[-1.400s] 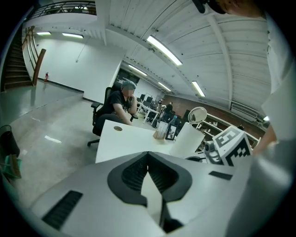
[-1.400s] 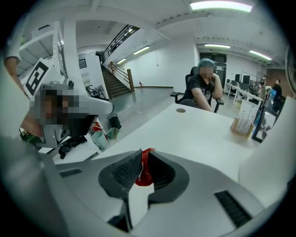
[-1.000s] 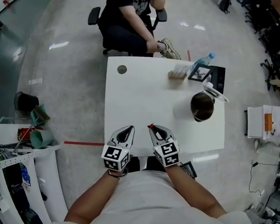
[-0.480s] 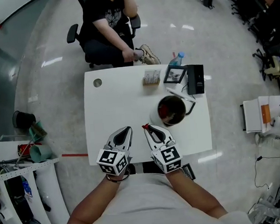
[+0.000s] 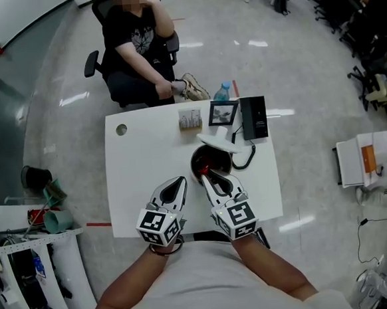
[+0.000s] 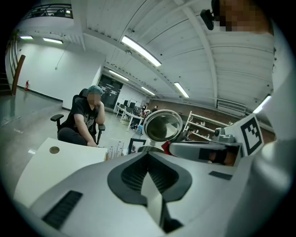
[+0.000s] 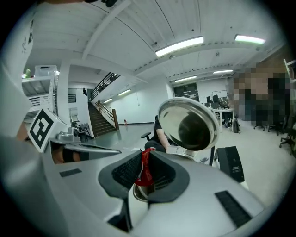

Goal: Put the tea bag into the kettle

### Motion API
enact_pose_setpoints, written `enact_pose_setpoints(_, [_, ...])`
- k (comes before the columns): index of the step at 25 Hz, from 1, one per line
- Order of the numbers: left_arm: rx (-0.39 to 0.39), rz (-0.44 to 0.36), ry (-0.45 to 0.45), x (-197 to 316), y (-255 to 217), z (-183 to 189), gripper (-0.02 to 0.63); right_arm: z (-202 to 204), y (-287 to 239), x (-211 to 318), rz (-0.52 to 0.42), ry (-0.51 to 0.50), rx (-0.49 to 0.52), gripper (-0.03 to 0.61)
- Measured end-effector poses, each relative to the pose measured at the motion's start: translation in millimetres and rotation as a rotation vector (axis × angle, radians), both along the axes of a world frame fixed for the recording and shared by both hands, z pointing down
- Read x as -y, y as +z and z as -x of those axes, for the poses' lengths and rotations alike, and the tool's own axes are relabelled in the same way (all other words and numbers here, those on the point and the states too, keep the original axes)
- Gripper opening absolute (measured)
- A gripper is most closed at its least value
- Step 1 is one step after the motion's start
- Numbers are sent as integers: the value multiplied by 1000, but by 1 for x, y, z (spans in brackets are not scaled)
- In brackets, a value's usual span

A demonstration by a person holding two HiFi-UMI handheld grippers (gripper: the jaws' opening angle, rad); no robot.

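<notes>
A steel kettle [image 5: 215, 163] stands on the white table [image 5: 136, 188] with its hinged lid [image 5: 217, 140] tipped open. My right gripper [image 5: 205, 175] is shut on a red tea bag [image 5: 203, 172] and holds it at the near rim of the kettle's mouth. In the right gripper view the tea bag [image 7: 145, 169] hangs between the jaws [image 7: 144, 155], with the kettle's rim [image 7: 138, 193] below and the shiny lid [image 7: 189, 125] behind. My left gripper [image 5: 180, 182] hovers just left of the kettle, shut and holding nothing [image 6: 149, 155].
At the table's far edge are a small box [image 5: 190, 119], a picture frame [image 5: 223, 112], a black box [image 5: 253, 118] and a water bottle [image 5: 222, 91]. A person [image 5: 138, 48] sits on a chair beyond the table. A cable hole [image 5: 121, 129] is at the far left corner.
Both grippers have travelled right along the table's near side to the kettle. The tea bag, earlier over bare table, now sits at the kettle's mouth.
</notes>
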State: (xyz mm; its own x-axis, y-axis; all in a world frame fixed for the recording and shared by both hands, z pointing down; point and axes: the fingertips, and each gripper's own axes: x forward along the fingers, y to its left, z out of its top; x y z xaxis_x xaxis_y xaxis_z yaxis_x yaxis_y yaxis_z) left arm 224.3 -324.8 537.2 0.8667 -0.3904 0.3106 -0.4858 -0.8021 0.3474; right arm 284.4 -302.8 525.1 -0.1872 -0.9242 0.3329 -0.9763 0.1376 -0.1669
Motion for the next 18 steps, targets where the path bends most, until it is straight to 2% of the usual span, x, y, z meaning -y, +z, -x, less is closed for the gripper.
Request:
enact_pose_setpoints(4, [6, -11, -16, -3, -1, -14, 9, -16, 3, 0, -4, -21, -24, 58])
enact_pose_setpoints(10, [20, 3, -48, -5, 5, -19, 9, -24, 19, 2, 41, -64, -26, 61])
enact_pose_setpoints(18, [33, 9, -77, -7, 5, -16, 9, -25, 21, 4, 35, -88, -39, 114])
